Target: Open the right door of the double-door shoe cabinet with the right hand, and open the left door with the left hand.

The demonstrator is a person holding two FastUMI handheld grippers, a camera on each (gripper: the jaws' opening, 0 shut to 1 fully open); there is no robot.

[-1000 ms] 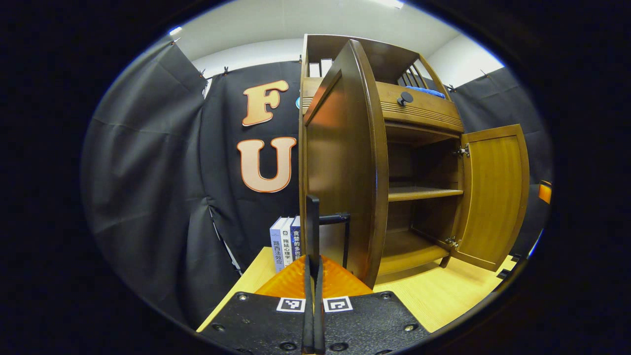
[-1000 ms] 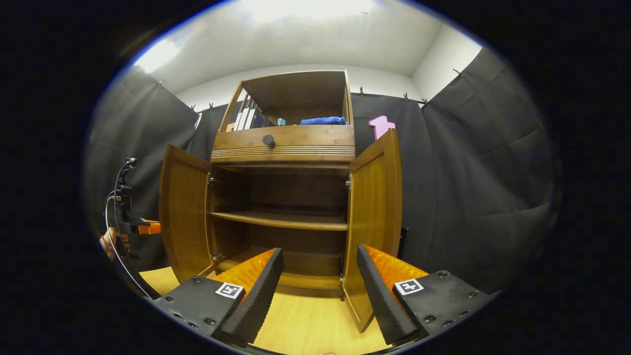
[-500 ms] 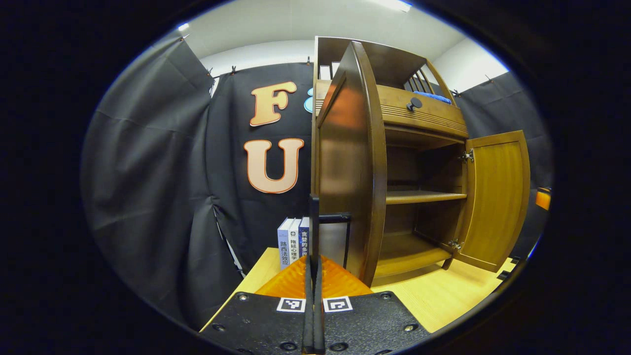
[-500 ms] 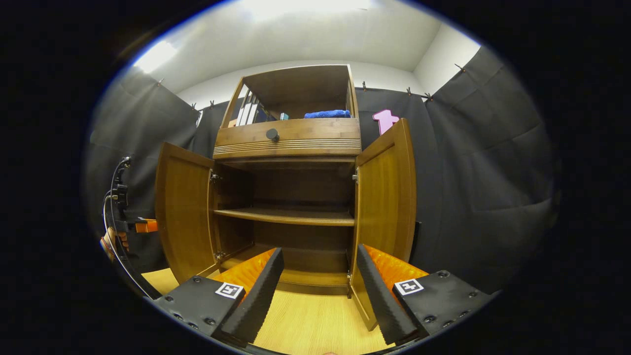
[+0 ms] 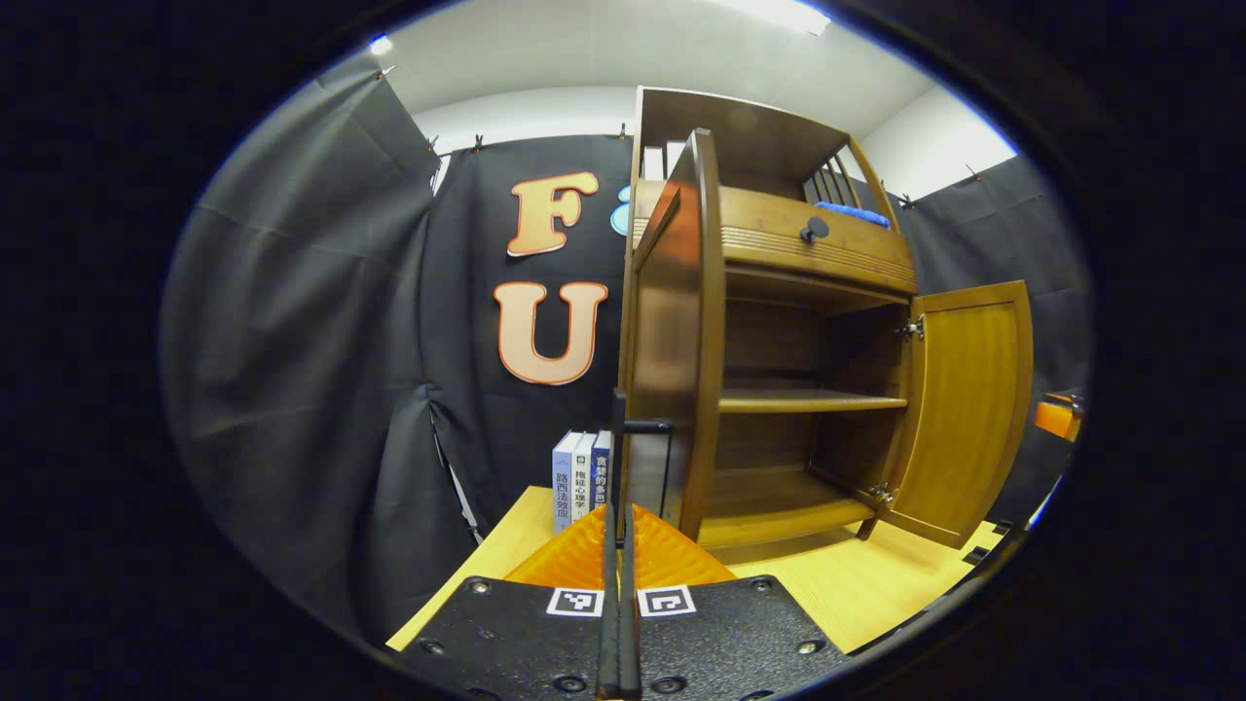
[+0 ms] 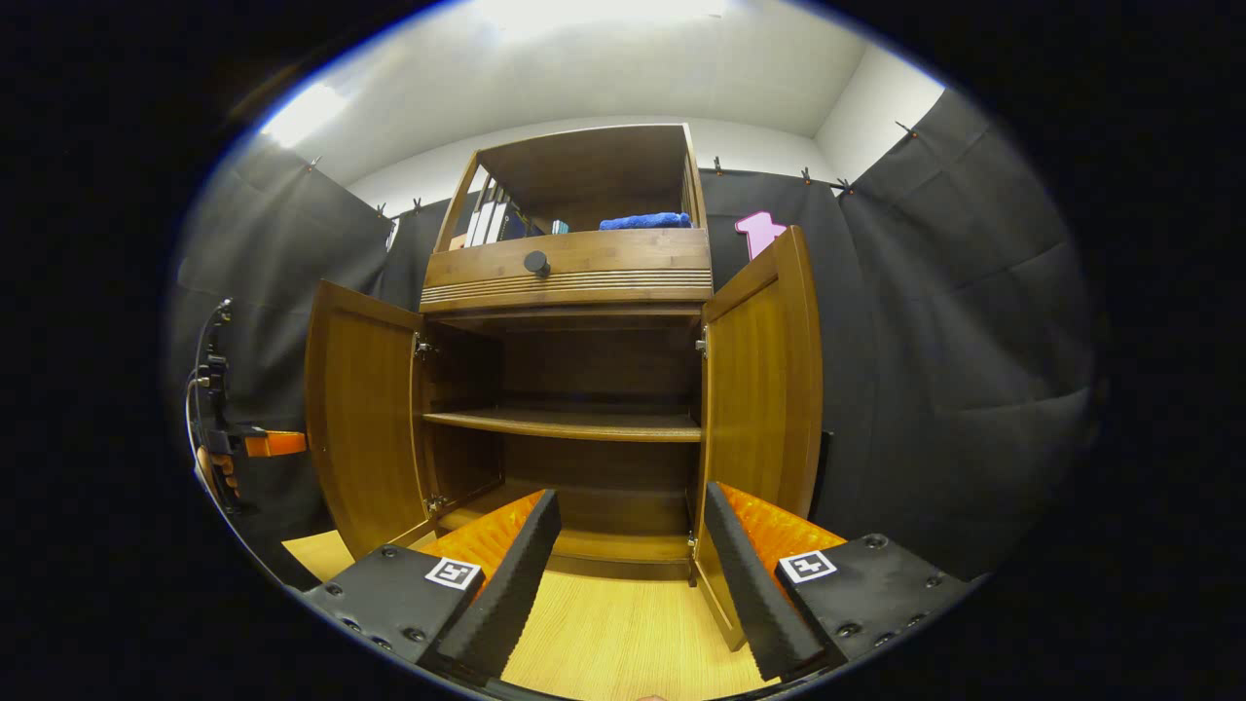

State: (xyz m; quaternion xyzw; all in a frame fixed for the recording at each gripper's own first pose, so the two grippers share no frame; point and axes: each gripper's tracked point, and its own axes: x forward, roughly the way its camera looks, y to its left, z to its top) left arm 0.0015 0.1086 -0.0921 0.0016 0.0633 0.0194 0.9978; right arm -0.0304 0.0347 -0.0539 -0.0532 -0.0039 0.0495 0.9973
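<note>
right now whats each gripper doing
left gripper: closed, holding nothing.
right gripper: open, holding nothing.

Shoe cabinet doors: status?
Left gripper shut, empty. Right gripper open, empty. Left door and right door both open. Nothing blocking.

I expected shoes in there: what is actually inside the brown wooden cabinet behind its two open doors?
Inside the brown wooden cabinet, one wooden shelf and the bottom board look bare. The lower front is partly covered by the right gripper.
</note>
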